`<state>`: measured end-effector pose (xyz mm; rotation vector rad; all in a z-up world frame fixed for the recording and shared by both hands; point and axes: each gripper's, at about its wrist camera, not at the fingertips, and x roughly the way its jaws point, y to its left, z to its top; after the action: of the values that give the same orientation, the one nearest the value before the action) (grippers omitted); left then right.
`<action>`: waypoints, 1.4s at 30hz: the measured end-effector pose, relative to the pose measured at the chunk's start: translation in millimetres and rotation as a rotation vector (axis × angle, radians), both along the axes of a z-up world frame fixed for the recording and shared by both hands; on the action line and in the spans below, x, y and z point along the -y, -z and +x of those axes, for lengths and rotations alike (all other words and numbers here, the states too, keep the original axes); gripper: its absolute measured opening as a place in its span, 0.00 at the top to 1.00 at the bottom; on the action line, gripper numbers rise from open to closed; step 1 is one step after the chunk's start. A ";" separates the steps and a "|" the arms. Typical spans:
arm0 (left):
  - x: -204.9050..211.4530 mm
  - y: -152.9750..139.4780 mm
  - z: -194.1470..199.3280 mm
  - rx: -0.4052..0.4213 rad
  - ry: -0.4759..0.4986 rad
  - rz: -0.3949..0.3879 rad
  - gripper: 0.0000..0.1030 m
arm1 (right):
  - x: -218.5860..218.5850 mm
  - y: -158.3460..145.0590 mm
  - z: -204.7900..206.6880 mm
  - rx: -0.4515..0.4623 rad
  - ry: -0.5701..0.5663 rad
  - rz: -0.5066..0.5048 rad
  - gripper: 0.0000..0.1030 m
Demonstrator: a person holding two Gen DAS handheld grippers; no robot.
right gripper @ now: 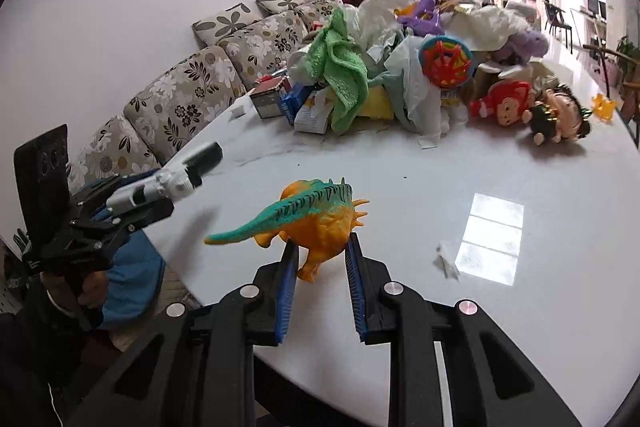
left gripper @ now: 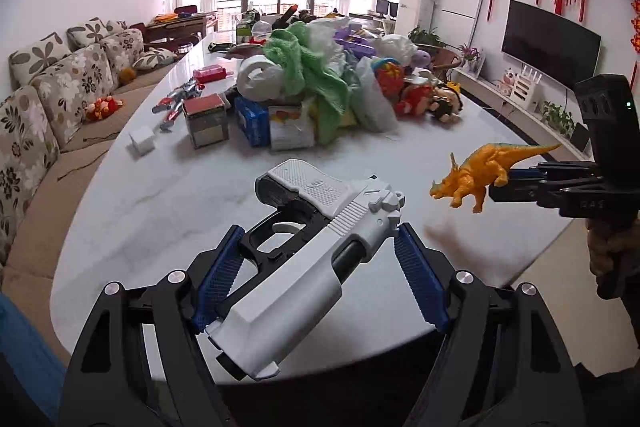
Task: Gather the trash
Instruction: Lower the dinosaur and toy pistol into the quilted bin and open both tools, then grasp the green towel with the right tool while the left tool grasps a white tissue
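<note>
My left gripper (left gripper: 320, 235) is shut on a white and black toy pistol (left gripper: 308, 247) and holds it above the white table (left gripper: 160, 211). It also shows in the right wrist view (right gripper: 168, 187) at the left. My right gripper (right gripper: 322, 243) is shut on an orange toy dinosaur (right gripper: 316, 223) with a teal back, held above the table. The dinosaur also shows in the left wrist view (left gripper: 476, 175) at the right. A crumpled white scrap of paper (right gripper: 448, 259) lies on the table right of my right gripper.
A big pile (left gripper: 320, 83) of cloths, plastic bags, boxes and toys covers the table's far half, with a green towel (right gripper: 340, 75) and dolls (right gripper: 516, 107). A floral sofa (left gripper: 52, 95) runs along the left. A TV (left gripper: 548, 43) stands at the right.
</note>
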<state>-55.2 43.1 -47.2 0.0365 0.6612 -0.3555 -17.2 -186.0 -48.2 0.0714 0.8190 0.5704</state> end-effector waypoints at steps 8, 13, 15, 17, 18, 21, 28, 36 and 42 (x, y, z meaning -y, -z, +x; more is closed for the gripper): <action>11.0 -13.5 -79.0 -0.009 0.082 -0.010 0.28 | 20.3 -32.0 -100.4 -0.029 -0.097 -0.013 0.77; 31.0 23.7 -127.5 -0.143 0.164 0.043 0.28 | 17.5 2.1 -138.6 -0.139 -0.137 -0.062 0.77; 38.5 46.7 -129.4 -0.209 0.178 0.043 0.28 | 13.5 34.9 -137.1 -0.213 -0.145 -0.064 0.77; 48.3 82.1 -120.8 -0.301 0.193 0.065 0.27 | 4.6 81.6 -125.3 -0.293 -0.158 -0.079 0.76; 53.6 109.3 -112.6 -0.365 0.209 0.097 0.26 | -0.5 102.9 -119.7 -0.327 -0.166 -0.088 0.74; 65.8 189.0 -82.8 -0.517 0.210 0.224 0.19 | -15.6 183.0 -94.7 -0.418 -0.168 -0.157 0.23; 40.7 187.3 -85.2 -0.561 0.210 0.191 0.33 | 6.1 146.9 -99.5 -0.382 -0.172 -0.147 0.38; 10.3 7.1 -78.6 -0.034 0.180 -0.051 0.13 | -5.1 -37.3 32.1 0.080 -0.049 -0.030 0.30; -2.8 -19.6 -17.9 0.038 0.002 -0.182 0.13 | -91.2 -49.5 176.4 0.115 -0.003 -0.096 0.31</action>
<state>-73.0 46.0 -27.6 -0.1293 0.5892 -0.4146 159.2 -94.9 1.2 -0.0505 0.7337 0.5324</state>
